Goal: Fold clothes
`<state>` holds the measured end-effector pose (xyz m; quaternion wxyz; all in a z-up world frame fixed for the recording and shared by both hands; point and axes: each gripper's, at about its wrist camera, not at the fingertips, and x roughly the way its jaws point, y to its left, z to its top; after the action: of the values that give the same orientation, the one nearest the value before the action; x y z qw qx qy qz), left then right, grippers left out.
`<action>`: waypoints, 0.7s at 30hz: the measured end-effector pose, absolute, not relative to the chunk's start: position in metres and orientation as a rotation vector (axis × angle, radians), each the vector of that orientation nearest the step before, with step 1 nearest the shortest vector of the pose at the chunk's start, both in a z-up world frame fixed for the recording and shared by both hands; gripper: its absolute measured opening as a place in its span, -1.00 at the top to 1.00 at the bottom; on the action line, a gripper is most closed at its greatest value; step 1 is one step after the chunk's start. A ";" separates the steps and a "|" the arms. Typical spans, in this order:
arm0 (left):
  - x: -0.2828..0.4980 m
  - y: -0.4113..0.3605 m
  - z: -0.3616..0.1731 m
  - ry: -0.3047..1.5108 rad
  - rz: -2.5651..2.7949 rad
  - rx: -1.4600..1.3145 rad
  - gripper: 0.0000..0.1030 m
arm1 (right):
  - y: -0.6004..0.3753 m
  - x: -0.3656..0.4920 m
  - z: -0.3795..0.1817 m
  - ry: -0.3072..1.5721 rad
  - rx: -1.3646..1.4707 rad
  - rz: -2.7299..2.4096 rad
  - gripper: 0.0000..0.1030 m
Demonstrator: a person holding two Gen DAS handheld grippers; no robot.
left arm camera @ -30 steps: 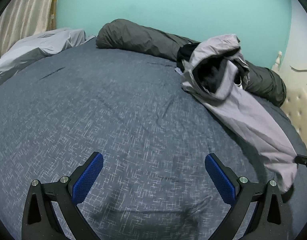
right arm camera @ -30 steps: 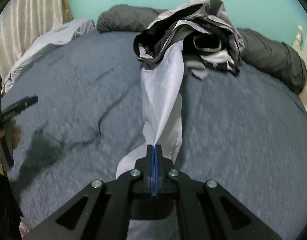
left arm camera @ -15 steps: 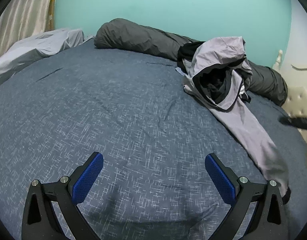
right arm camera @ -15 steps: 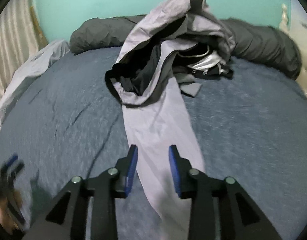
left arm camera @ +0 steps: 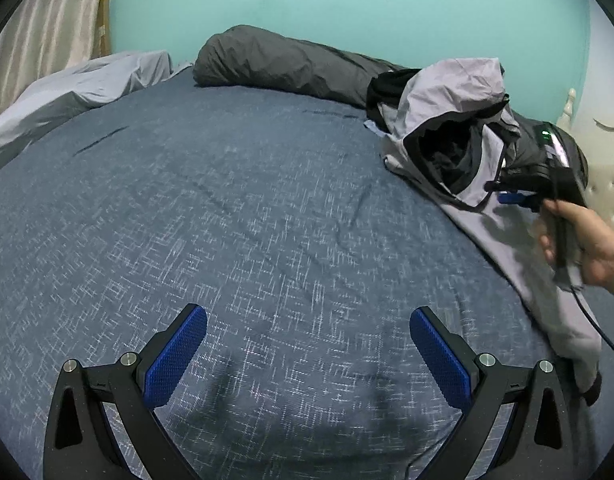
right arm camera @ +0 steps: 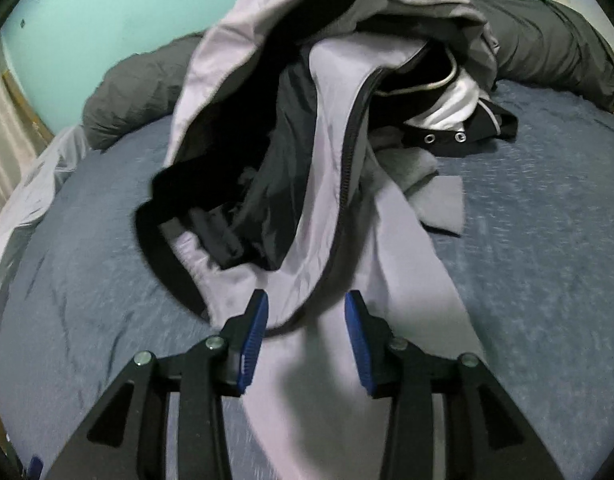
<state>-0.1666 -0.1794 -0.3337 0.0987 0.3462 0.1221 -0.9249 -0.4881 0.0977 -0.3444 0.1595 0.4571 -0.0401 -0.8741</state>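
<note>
The right tool, jaws half apart and just opening with nothing pinched, is hanging over the crumpled lilac-grey zip jacket filling the frame's centre on the blue bed. Better to grab the hem edge. The left tool is gaping wide, empty.

Black claws with blue pads, one in each of our hands

Our left claw has black arms with triangular cut-outs, silver screws at the joints and blue cross-hatched pads. Our right claw is built the same, with ribbed blue pads; seen from the left, its black body shows a green light and trails a black cable, gripped by our right hand.
</note>
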 end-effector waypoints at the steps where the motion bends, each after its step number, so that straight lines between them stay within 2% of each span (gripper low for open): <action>1: -0.167 -0.180 -0.335 0.364 -2.734 1.026 -1.00 | 0.097 -0.494 -0.350 -0.124 1.318 -2.503 0.22; 3: -0.167 -0.180 -0.337 0.360 -2.729 1.028 -1.00 | 0.098 -0.503 -0.359 -0.150 1.334 -2.502 0.24; 4: -0.168 -0.180 -0.339 0.358 -2.727 1.032 -1.00 | 0.099 -0.505 -0.362 -0.169 1.336 -2.492 0.31; 5: -0.168 -0.180 -0.340 0.358 -2.726 1.037 -1.00 | 0.100 -0.507 -0.365 -0.187 1.337 -2.482 0.71; 6: -0.169 -0.180 -0.341 0.357 -2.725 1.041 -1.00 | 0.101 -0.506 -0.365 -0.186 1.326 -2.480 0.85; 8: -0.170 -0.180 -0.343 0.353 -2.725 1.045 -1.00 | 0.101 -0.499 -0.362 -0.161 1.291 -2.472 0.94; 21: -0.148 -0.173 -0.323 0.314 -2.766 0.954 -1.00 | 0.160 -0.352 -0.271 -0.097 1.071 -2.382 0.95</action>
<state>-0.1480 -0.1729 -0.3233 0.0994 0.3226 0.1062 -0.9353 -0.3516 0.1595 -0.2714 0.2609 0.3957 -0.0360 -0.8798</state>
